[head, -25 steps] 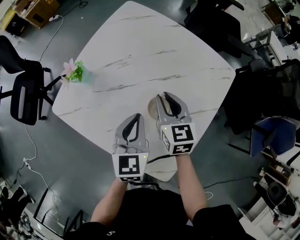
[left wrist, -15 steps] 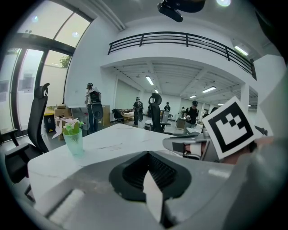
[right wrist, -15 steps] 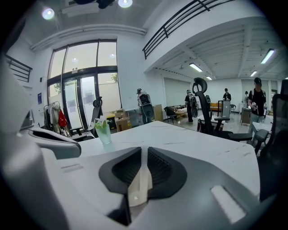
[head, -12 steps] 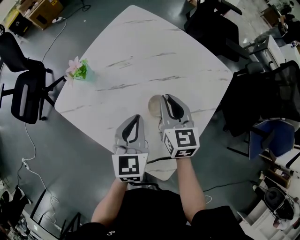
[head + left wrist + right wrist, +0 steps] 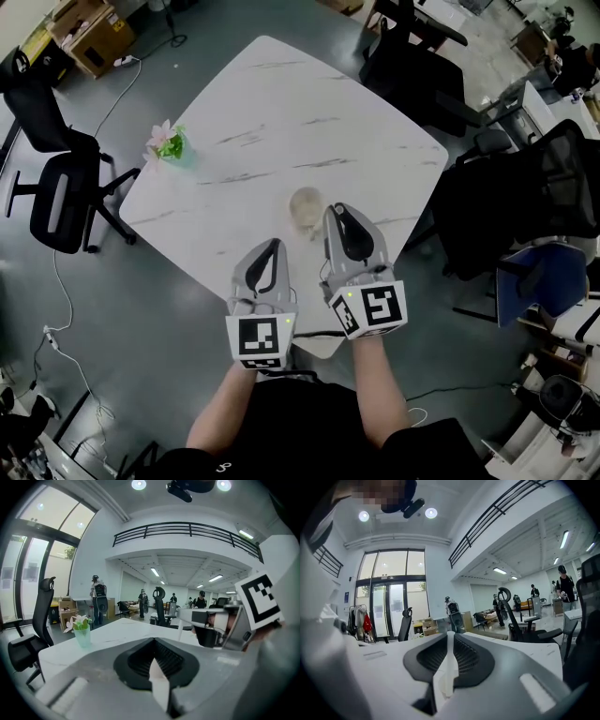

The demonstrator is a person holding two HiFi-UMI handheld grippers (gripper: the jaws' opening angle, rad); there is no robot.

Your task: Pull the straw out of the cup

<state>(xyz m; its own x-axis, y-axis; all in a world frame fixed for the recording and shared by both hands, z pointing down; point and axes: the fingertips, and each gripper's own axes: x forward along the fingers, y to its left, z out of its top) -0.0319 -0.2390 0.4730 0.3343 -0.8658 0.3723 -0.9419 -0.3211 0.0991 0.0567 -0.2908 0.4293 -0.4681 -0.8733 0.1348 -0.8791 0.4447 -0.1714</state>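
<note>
head view: white table seen from above, with dark chairs round it. small vase of flowers near the far left edge. pale cup upright near the near side, just beside the tip of the right gripper, to its left. left gripper closer to the body, apart from the cup, near the table's edge. no straw to make out from up here.

left gripper view: jaws pressed together, nothing gripped. at right, the right gripper side-on, with a thin white straw hanging from its tips. lower end of the straw hidden behind the left gripper's own body, cup hidden too. clear of the rim or not: impossible to tell.

right gripper view: jaws clenched on the straw, a white strip along the seam between the pads up to the tips. only the room beyond, no cup in sight.

risks, by judgement: cup unheld and probably light. with the straw's end inside, a slanted pull likely to catch the rim and tip or slide the cup toward the near edge. narrow pinch at the tips, so a slip or swivel of the straw likely if the grip eases. too hard a squeeze likely to flatten it.
</note>
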